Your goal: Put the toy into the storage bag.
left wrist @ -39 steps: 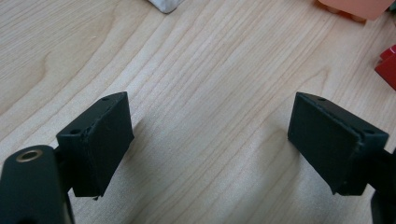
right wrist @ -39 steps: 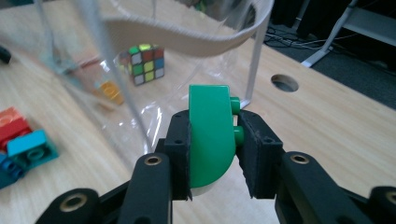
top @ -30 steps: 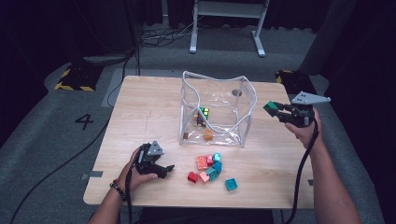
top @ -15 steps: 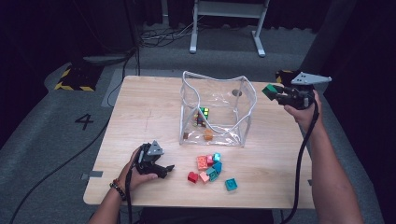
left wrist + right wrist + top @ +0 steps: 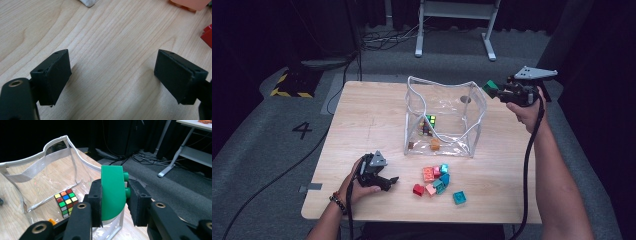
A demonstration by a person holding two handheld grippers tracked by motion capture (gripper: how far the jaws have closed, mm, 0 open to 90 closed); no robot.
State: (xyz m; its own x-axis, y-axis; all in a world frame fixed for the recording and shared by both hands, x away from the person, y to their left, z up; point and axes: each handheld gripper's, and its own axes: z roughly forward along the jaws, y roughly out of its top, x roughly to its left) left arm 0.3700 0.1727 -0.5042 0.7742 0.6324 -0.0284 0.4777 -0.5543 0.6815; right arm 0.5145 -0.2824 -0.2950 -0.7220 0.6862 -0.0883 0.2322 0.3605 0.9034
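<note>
Above the clear plastic bag's [image 5: 445, 119] right rim, my right gripper [image 5: 495, 92] pinched a glossy green plastic block [image 5: 112, 192], studs sideways, curved underneath; my left gripper [image 5: 388, 181] rested spread on the wooden table [image 5: 362, 125].

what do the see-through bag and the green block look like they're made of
The bag looks like soft clear vinyl with pale fabric edging: it creases, glints and shows the puzzle cube inside. The green block looks like smooth, hard moulded plastic, with round studs and even colour.

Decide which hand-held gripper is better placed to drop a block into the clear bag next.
Right. The right hand-held gripper already clamps a green block beside the clear bag; the left hand-held gripper rests open, empty, on the table.
</note>
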